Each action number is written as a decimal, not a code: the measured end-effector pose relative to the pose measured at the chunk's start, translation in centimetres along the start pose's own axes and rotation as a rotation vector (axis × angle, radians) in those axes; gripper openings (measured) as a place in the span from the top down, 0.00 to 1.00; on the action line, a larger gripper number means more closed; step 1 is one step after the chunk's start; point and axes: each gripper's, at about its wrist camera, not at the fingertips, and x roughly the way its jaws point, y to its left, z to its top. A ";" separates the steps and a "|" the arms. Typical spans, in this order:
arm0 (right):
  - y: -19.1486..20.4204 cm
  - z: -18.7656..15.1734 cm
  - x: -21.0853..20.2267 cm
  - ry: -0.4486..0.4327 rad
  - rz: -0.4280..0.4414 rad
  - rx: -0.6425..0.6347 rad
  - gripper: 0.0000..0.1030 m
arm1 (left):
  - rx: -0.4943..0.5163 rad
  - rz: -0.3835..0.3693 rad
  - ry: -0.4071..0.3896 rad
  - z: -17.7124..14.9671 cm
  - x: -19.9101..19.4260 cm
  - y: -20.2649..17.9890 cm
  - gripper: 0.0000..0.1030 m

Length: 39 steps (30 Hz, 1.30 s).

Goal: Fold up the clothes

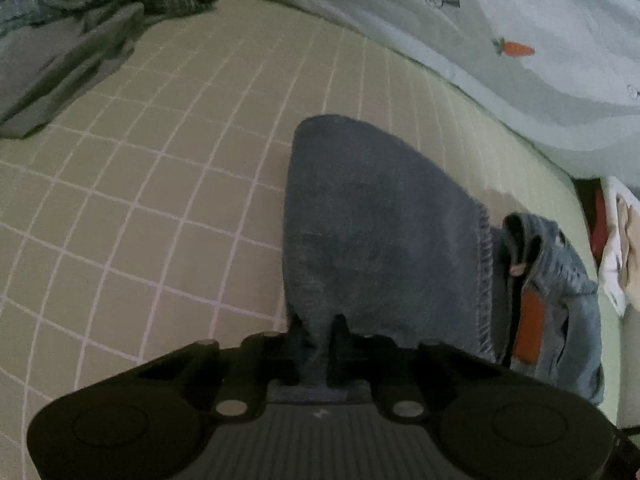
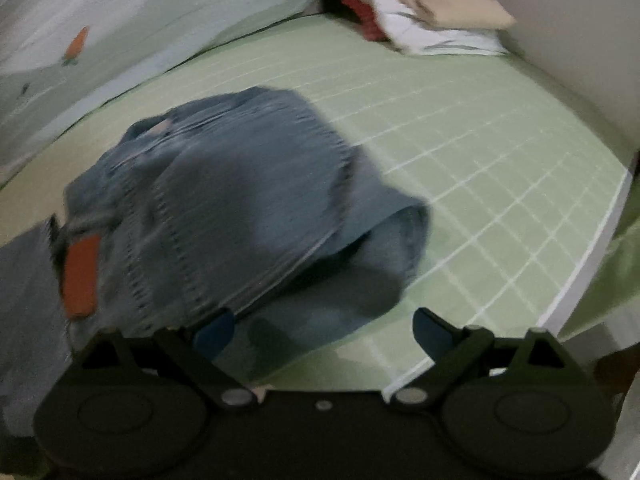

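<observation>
Left wrist view: the left gripper (image 1: pixel 318 344) was clamped on a fold of the grey garment (image 1: pixel 376 236); cloth was pinched between the narrow fingers and ran away from them across the green checked sheet (image 1: pixel 160 184).
Right wrist view: the right gripper (image 2: pixel 324 330) stood wide with nothing between its blue pads (image 2: pixel 214 330); blur obscured detail.
Jeans: the crumpled denim jeans (image 2: pixel 240 200) with an orange patch (image 2: pixel 80 280) lay on the sheet just beyond the right gripper, beside the grey garment; the left pad appeared near the denim edge, contact uncertain.
Step in hand: judged an early grasp, one side held and the other not yet taken.
Next move: judged to need the right gripper set on cloth before lifting or spreading.
Surroundings: folded clothes (image 2: pixel 424 12) lay at the far corner; a dark pile (image 1: pixel 72 40) sat well apart.
</observation>
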 end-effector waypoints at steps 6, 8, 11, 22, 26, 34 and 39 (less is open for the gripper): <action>-4.1 2.2 1.2 -0.006 0.006 0.092 0.06 | -0.008 -0.080 -0.091 0.4 -3.2 -4.0 0.91; -5.1 3.0 1.6 -0.008 0.020 0.100 0.06 | 0.000 -0.131 -0.122 0.8 -4.1 -6.2 0.91; -6.2 3.8 2.0 -0.008 0.050 0.083 0.06 | 0.039 -0.200 -0.155 1.1 -4.7 -10.2 0.91; -8.7 6.0 1.9 -0.014 0.187 -0.092 0.06 | 0.013 -0.239 0.136 -2.3 6.8 -23.2 0.88; -9.7 7.3 1.9 -0.023 0.182 -0.088 0.06 | 0.071 -0.226 0.122 -3.2 7.2 -23.7 0.80; -7.9 8.9 1.4 -0.087 0.196 -0.114 0.06 | 0.056 -0.287 0.062 -2.4 3.1 -22.9 0.31; -2.7 8.5 -0.4 -0.198 0.290 -0.240 0.00 | 0.170 -0.218 -0.076 -2.2 -1.3 -20.8 0.18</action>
